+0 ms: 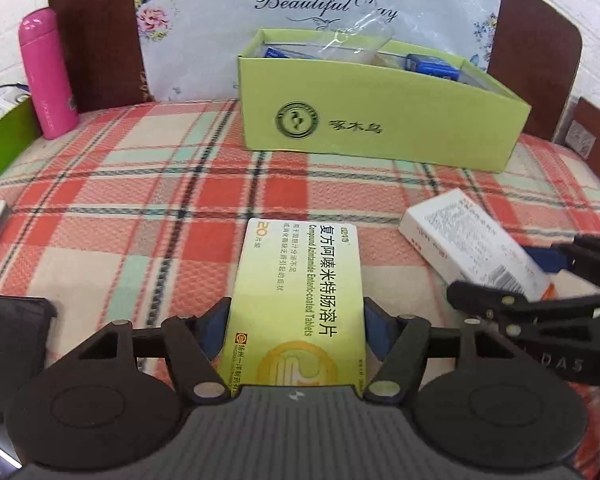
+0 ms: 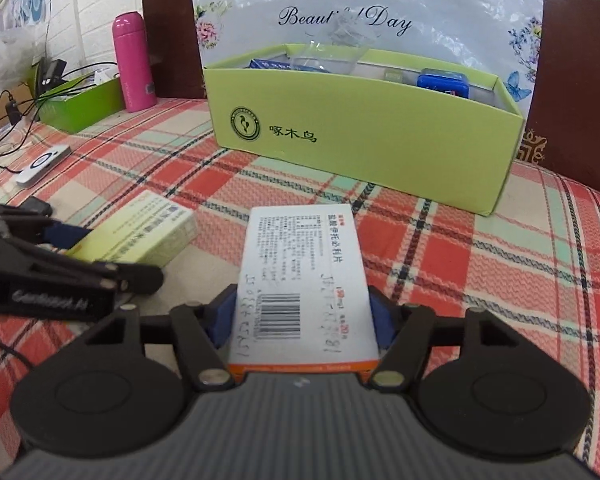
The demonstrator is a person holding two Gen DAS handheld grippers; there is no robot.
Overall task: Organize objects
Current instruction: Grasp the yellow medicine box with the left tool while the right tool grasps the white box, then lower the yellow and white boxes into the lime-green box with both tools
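Observation:
My left gripper (image 1: 296, 320) is shut on a yellow-green medicine box (image 1: 296, 292), held flat above the plaid cloth. My right gripper (image 2: 302, 320) is shut on a white medicine box (image 2: 304, 276) with a barcode and an orange end. Each box also shows in the other view: the white box (image 1: 472, 240) at the right of the left wrist view, the yellow-green box (image 2: 140, 232) at the left of the right wrist view. An open lime-green cardboard box (image 1: 380, 120) (image 2: 364, 140) stands ahead of both grippers and holds blue packs and clear plastic.
A pink bottle (image 1: 48, 76) (image 2: 134, 64) stands at the back left beside a second green box (image 2: 80, 104) with cables. A white device (image 2: 44, 164) lies on the cloth at left. A floral "Beautiful Day" bag (image 2: 340, 12) and a brown headboard (image 1: 92, 32) rise behind.

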